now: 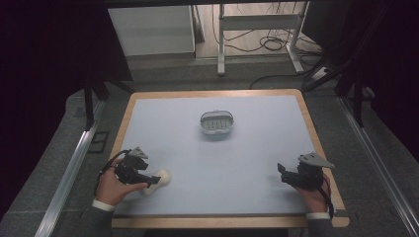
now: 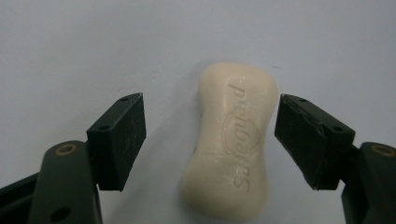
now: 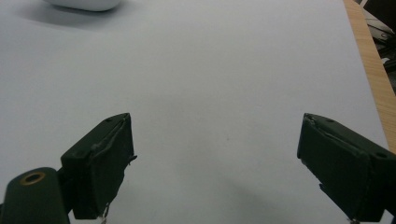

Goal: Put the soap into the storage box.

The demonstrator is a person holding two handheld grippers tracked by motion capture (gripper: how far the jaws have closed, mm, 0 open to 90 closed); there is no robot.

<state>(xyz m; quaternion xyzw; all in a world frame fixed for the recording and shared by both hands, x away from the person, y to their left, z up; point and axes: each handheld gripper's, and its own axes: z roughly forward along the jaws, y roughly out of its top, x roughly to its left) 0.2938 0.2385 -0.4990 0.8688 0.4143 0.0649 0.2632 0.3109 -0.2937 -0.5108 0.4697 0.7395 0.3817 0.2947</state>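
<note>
A cream bar of soap (image 2: pixel 233 140) with embossed lettering lies flat on the pale blue table top; from above the soap (image 1: pixel 159 180) sits near the front left. My left gripper (image 2: pixel 210 140) stands open around it, one jaw on each side, with a gap on both sides. In the high view the left gripper (image 1: pixel 154 180) is at the front left. My right gripper (image 3: pixel 215 163) is open over bare table, and from above the right gripper (image 1: pixel 281 173) is at the front right. A white soap dish (image 1: pixel 216 122) stands at the table's middle back.
The table (image 1: pixel 257 148) has a wooden rim (image 1: pixel 316 133) on all sides. In the right gripper view the dish's edge (image 3: pixel 84 4) shows at the top left and the rim (image 3: pixel 369 60) runs down the right. Cables and a desk frame lie on the floor beyond.
</note>
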